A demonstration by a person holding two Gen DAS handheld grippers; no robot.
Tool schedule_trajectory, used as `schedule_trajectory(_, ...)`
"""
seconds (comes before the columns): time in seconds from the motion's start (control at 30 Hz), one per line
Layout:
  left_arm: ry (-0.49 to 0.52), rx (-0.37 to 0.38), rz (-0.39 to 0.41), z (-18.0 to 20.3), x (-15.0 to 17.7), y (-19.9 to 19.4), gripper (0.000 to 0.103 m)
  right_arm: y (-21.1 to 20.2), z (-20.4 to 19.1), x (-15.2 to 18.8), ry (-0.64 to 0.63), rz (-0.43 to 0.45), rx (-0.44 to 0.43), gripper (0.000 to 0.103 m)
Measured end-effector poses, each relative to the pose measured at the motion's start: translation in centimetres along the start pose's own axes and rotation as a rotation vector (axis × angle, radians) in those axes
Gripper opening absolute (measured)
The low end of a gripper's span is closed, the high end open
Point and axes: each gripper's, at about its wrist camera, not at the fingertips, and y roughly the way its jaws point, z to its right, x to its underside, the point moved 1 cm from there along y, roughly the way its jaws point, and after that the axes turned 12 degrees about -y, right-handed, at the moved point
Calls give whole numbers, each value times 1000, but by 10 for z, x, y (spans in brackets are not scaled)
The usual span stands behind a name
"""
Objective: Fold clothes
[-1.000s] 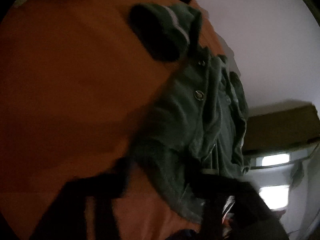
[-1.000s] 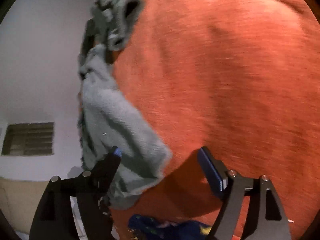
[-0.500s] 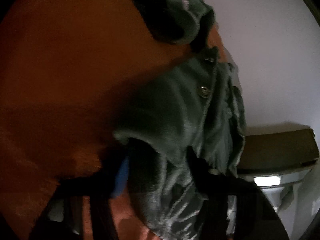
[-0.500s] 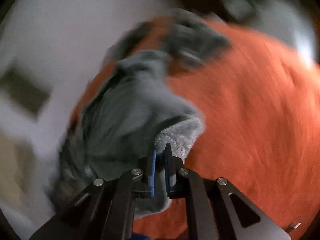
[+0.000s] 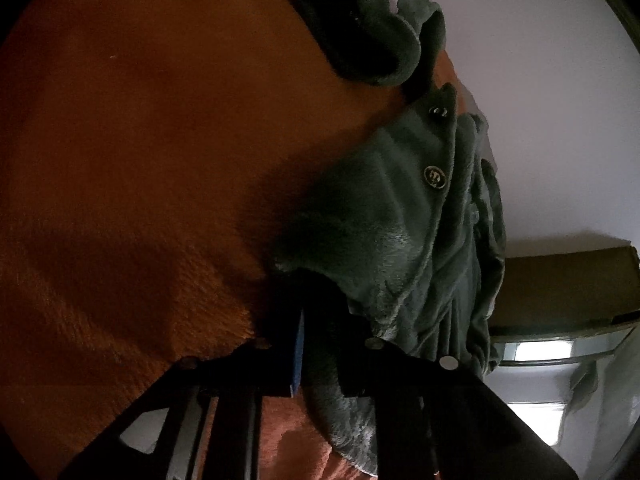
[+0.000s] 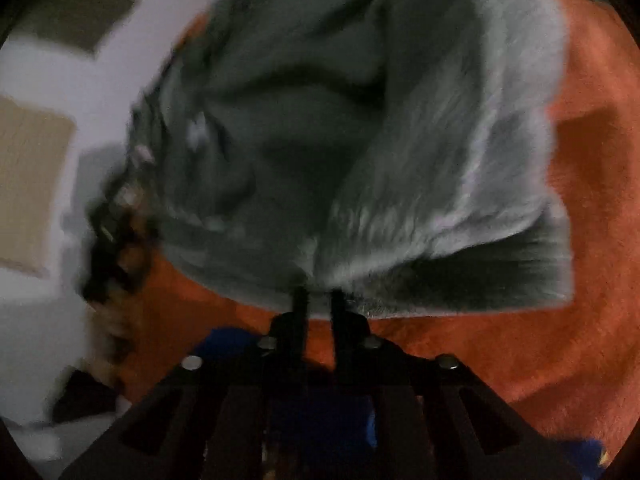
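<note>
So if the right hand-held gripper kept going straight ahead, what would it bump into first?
The fuzzy grey-green fleece garment. The right hand-held gripper is already shut on its edge, and the bunched fleece fills the view ahead. The orange blanket probably lies behind it, though depth is unclear.

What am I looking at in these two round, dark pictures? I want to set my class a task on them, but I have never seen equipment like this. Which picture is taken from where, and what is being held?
No robot is here: a person holds a two-finger clamp in each hand, and each clamp carries a wide-angle camera looking forward along its fingers. That lens makes the pictures round and bent.

The left camera's picture shows the left gripper at the bottom, closed on an edge of a grey-green fleece garment with metal snap buttons. The garment lies on an orange blanket; a pale wall is behind.

The right camera's picture shows the right gripper, also shut on the same fleece garment and lifting part of it off the blanket. This picture is blurred by motion. Something blue lies under the gripper; I cannot tell what.
</note>
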Motion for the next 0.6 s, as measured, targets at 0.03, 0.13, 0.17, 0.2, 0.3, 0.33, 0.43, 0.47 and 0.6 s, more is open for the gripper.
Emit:
schedule_trajectory(0.03, -3, 1, -5, -1, -1, 0, 13, -20, 7, -3, 29, 64, -23, 47)
schedule_trajectory(0.13, -17, 6, -20, -4, -5, -1, 14, -40, 52, -9, 195, 169, -72, 64)
schedule_trajectory(0.17, -22, 8, -24, -4, -5, 0, 14, -44, 68, -11, 255, 198, -88, 65)
schedule_trajectory(0.2, -30, 10, -26, -5, -6, 0, 14, -48, 84, -13, 315, 228, -103, 65)
schedule_trajectory(0.3, -53, 16, -31, -7, -7, 2, 14, -60, 133, -18, 495, 316, -149, 65)
schedule_trajectory(0.33, -59, 18, -33, -8, -7, 3, 14, -64, 150, -19, 555, 345, -164, 65)
schedule_trajectory(0.43, -64, 19, -44, -10, -6, 2, 14, -76, 199, -25, 736, 432, -210, 65)
schedule_trajectory(0.47, -66, 19, -47, -11, -6, 1, 14, -77, 208, -29, 762, 442, -216, 65)
schedule_trajectory(0.6, -70, 18, -64, -15, -7, -1, 14, -72, 220, -59, 754, 414, -206, 65)
